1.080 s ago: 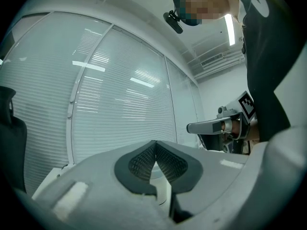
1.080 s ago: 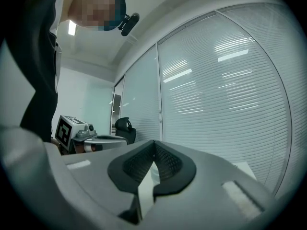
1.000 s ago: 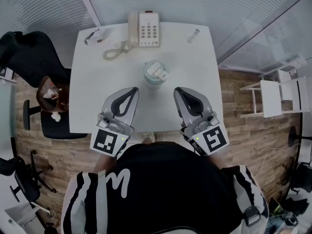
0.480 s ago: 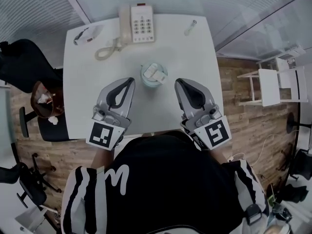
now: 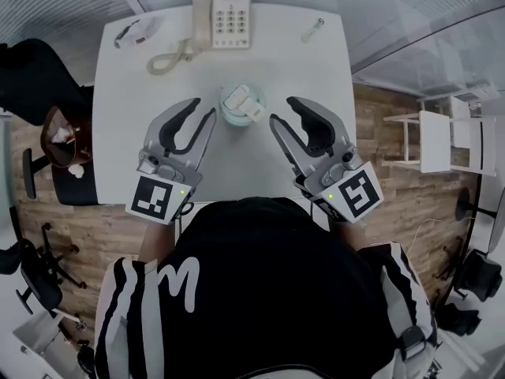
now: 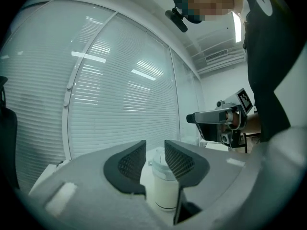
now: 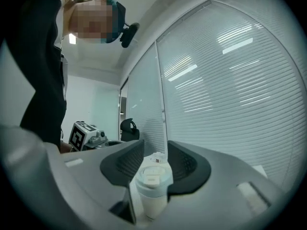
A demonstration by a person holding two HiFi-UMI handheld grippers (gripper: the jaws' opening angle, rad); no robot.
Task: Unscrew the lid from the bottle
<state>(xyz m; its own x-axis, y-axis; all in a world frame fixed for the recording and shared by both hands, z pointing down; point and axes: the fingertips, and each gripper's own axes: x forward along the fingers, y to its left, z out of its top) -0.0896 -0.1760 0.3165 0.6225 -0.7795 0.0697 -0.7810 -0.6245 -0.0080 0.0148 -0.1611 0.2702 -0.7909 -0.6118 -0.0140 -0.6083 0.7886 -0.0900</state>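
Head view, white table [image 5: 118,133]. Left gripper [image 5: 203,107] lay at 8 o'clock of the bottle; its jaws had just been opening, stood slightly apart and held nothing. Telephone [image 5: 222,6] sat at 12 o'clock. Pale bottle [image 5: 235,118] stood upright at centre, flip-top lid [image 5: 243,101] on, ungripped. Right gripper [image 5: 282,110] lay at 4 o'clock, likewise opening, slightly apart, empty.

Pale bottle [image 7: 153,205] upright, lid [image 7: 153,177] on (flip-top)

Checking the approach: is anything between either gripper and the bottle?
Nothing visible. Only bare table separates the bottle from the left gripper and the right gripper; their jaws have just been opening, nothing between them.
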